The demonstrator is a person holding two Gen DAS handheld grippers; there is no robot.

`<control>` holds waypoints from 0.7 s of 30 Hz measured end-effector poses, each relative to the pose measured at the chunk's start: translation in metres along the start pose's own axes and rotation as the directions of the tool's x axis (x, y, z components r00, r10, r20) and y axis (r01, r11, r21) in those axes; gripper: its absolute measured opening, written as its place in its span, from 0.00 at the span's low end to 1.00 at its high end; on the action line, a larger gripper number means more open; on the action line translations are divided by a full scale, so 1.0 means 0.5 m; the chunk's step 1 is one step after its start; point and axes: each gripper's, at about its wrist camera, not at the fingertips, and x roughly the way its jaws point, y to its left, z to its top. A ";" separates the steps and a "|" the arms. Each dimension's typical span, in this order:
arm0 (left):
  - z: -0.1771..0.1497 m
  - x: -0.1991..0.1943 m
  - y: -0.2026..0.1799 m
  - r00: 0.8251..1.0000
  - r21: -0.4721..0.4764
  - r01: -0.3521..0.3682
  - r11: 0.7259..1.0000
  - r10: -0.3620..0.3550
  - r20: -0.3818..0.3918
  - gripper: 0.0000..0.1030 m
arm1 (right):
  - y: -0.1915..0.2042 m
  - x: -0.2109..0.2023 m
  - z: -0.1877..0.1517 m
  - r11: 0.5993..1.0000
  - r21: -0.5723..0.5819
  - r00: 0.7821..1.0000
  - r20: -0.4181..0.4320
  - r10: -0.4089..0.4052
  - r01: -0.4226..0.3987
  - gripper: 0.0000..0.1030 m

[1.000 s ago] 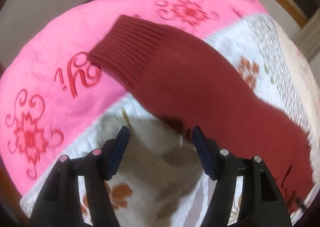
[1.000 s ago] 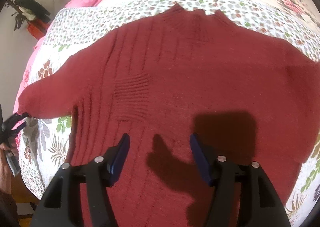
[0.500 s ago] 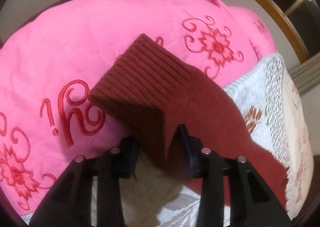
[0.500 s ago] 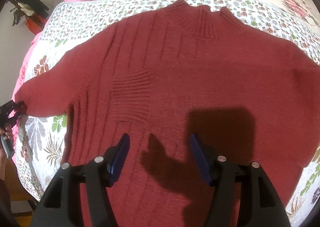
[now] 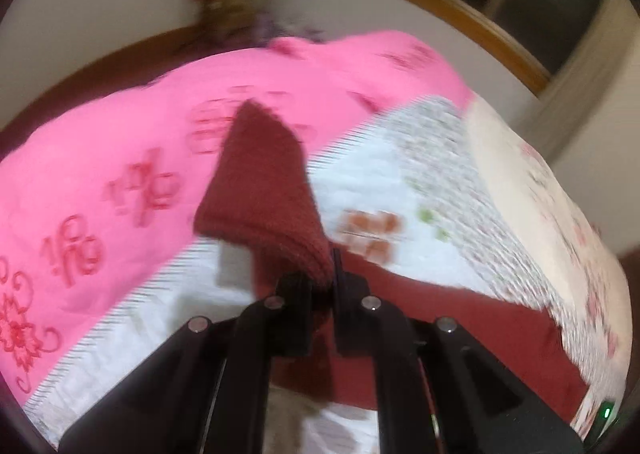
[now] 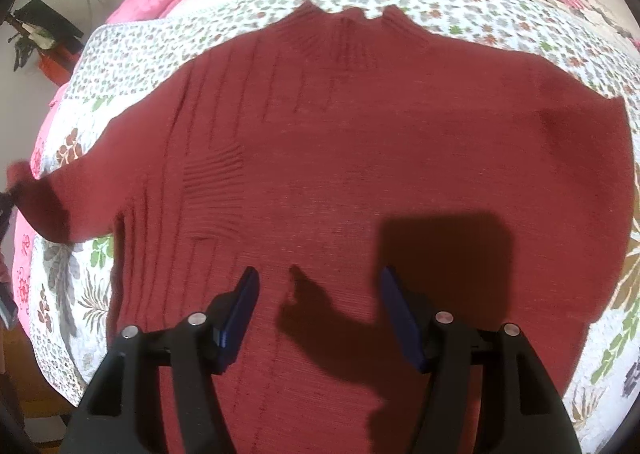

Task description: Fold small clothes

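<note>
On the bed, a dark red knitted sweater (image 6: 360, 181) lies spread flat across a floral quilt (image 6: 460, 9), collar at the far side, hem nearest the right wrist camera. The left hand-held gripper (image 5: 322, 286) is clenched on the sleeve cuff (image 5: 260, 181), which stands raised above the bedding, ribbed end pointing away; gripping at the cuff probably lets the whole sleeve be carried inward over the body as the first fold. The right hand-held gripper (image 6: 318, 314) hangs released above the lower middle of the sweater, jaws wide apart and holding nothing, seemingly placed to pin or smooth the body during the fold. A pink embroidered blanket (image 5: 100, 157) covers the bed at the left.

Hard to read: the left wrist view is motion-blurred, so the embroidery and quilt print smear. Its jaws hide the exact pinch point. In the right wrist view the held sleeve runs off the left edge, the right sleeve is not clearly separable from the body, and the gripper's shadow darkens the knit beside it.
</note>
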 end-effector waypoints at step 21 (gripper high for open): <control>-0.294 0.165 -0.408 0.927 0.343 0.279 0.897 -0.159 -0.340 0.06 | -0.125 -0.023 -0.039 0.995 0.103 1.000 0.003 -0.012 0.012 0.63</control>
